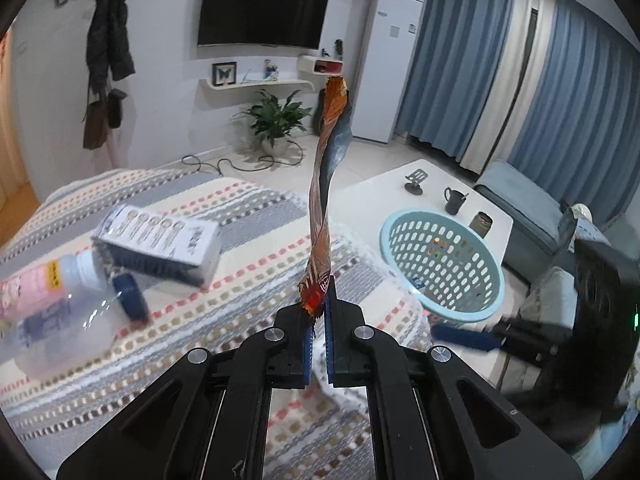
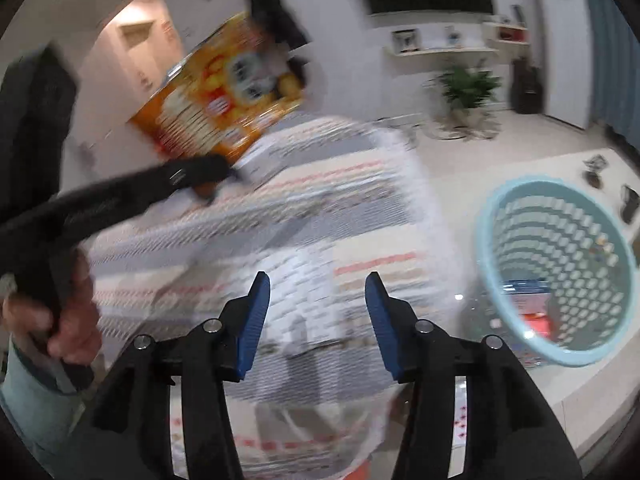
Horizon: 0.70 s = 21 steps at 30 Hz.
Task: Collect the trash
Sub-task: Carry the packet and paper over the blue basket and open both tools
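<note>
- Right now the left gripper (image 1: 319, 304) is clamped on the bottom edge of an orange snack wrapper (image 1: 325, 184); its blue pads pinch the crimped seam, and the wrapper stands up from the jaws, seen edge-on and twisted in the left wrist view.
- Seen from the right wrist camera, the same wrapper (image 2: 224, 88) shows its printed orange and yellow face, held up above the bed by the left gripper (image 2: 208, 178), with a hand (image 2: 68, 312) and a pale sleeve on the handle at the left edge.
- The right gripper (image 2: 318, 320) is spread apart with nothing between its blue pads; it hangs over the near edge of the bed, and this view is blurred.
- Below both grippers lies a striped bedspread (image 1: 248, 216) in cream, grey and pink.
- On the bedspread, left of the left gripper, lie a clear plastic bottle (image 1: 52, 312) with a pink label and a blue cap, and just beyond it a white and dark carton (image 1: 160, 244); the two look to be touching.
- A light blue perforated basket (image 1: 444, 268) sits right of the bed, tilted toward the cameras; in the right wrist view some packaging lies in the bottom of it (image 2: 560, 256).
- Behind the basket is a white low table (image 1: 384, 188) bearing a dark mug (image 1: 454, 200) and a small jar (image 1: 480, 224).
</note>
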Available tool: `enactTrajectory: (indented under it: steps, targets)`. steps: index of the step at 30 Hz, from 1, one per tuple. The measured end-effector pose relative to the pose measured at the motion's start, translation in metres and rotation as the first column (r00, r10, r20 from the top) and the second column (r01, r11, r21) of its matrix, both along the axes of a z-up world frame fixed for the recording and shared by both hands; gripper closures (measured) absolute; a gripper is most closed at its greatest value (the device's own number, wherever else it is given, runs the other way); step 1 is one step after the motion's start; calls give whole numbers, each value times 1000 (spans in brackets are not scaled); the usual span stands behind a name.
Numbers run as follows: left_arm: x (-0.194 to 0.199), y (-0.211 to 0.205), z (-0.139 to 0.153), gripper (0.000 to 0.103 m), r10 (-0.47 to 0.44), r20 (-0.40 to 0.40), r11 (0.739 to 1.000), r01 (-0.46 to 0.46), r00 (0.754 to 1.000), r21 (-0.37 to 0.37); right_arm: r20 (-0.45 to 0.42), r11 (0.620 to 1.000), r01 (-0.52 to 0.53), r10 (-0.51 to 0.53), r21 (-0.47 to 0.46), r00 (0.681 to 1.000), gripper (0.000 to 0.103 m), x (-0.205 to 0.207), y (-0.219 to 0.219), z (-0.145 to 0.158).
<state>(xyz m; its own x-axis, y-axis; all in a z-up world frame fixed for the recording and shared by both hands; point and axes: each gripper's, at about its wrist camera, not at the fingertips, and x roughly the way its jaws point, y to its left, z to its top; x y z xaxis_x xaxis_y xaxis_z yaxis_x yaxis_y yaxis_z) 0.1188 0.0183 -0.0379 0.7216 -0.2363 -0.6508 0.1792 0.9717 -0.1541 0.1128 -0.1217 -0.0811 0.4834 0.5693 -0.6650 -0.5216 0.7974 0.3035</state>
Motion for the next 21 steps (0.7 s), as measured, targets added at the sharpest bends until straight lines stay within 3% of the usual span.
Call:
enactTrajectory:
  steps: [8, 11, 12, 13, 16, 21]
  targets:
    - [-14, 22, -2, 100, 40, 0, 999, -40, 999, -15, 20, 983, -37, 42, -181, 999, 57, -10, 51, -24]
    - [-15, 27, -3, 100, 45, -4, 999, -45, 999, -16, 73, 969, -13, 32, -247, 997, 57, -14, 62, -27]
    - [-15, 26, -3, 100, 44, -5, 999, -44, 999, -16, 84, 964, -6, 29, -267, 996, 61, -13, 65, -27]
    - [-15, 26, -3, 100, 42, -5, 999, -43, 999, -15, 91, 961, 0, 26, -277, 996, 74, -13, 66, -27]
    - [-12, 22, -2, 100, 34, -4, 999, -34, 999, -8, 76, 964, 9, 12, -264, 997, 91, -4, 61, -24]
    - [2, 2, 7, 100, -3, 8, 1000, 2, 1000, 19, 109, 981, 99, -81, -165, 991, 95, 22, 18, 2]
